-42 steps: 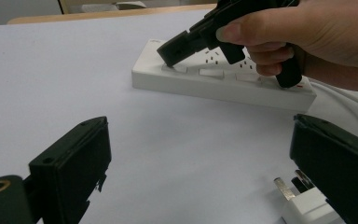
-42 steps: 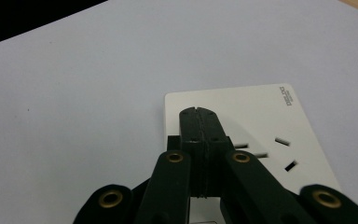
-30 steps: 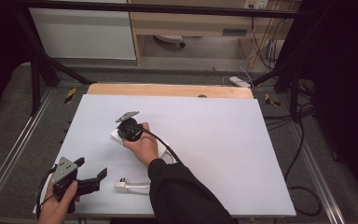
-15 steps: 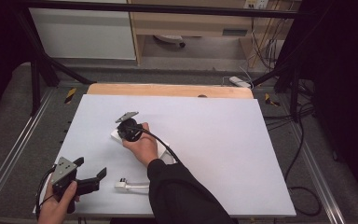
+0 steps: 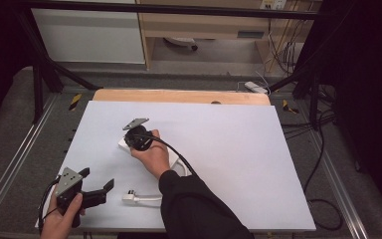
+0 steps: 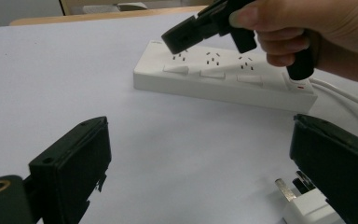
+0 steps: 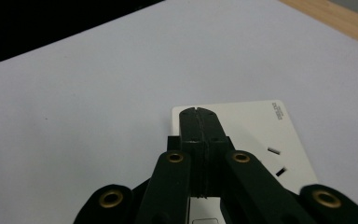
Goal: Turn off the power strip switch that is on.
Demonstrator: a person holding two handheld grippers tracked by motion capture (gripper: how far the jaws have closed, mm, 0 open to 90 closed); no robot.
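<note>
White power strip seen left of centre on the table, right gripper held above it with jaws pressed together, possibly touching it, left gripper at lower left, jaws spread, white plug beside

A white power strip and white plug lie on a pale grey-white table.

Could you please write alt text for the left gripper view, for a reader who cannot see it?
A white power strip lies on a white table, and a hand holds the shut right gripper over its sockets. The open left gripper frames the foreground, with a white plug beside one of its jaws.
</note>
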